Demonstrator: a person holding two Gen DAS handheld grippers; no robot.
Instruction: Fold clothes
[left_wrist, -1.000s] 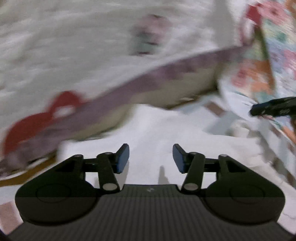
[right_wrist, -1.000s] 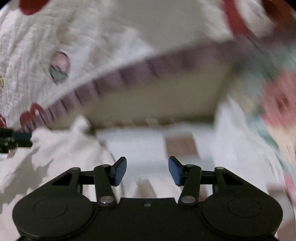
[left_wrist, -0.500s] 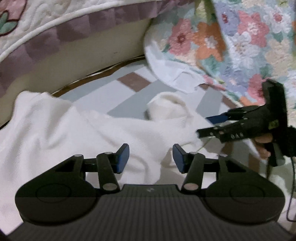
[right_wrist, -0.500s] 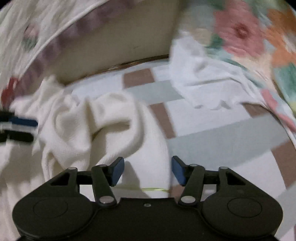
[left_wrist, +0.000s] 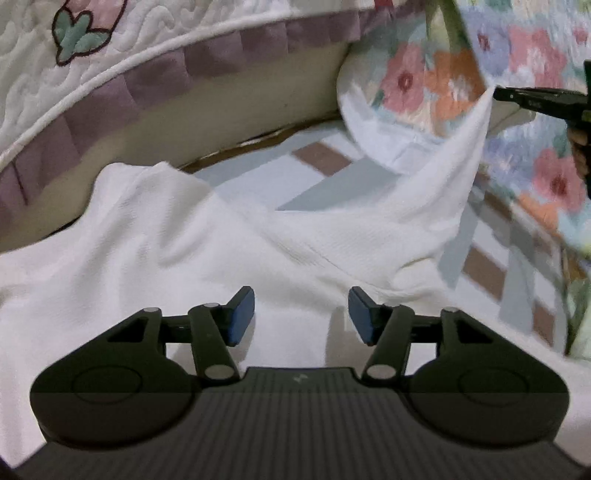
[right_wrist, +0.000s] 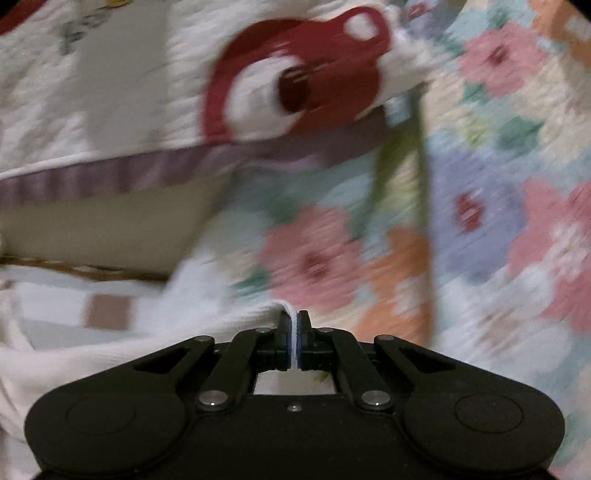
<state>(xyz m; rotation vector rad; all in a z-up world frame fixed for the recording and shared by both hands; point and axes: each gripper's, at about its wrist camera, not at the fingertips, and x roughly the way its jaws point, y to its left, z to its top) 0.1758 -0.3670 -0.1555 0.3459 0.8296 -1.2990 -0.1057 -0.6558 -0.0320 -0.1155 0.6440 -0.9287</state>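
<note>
Left wrist view, rumpled white garment (left_wrist: 207, 236), corner lifted by right gripper (left_wrist: 496, 92); left gripper (left_wrist: 301, 314) jaws spread

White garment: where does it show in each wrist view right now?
Left wrist: white garment fills the centre and left, one corner lifted upper right by the right gripper.
Right wrist: lower left, pinched edge.
Shared landmark: floral quilt.
</note>
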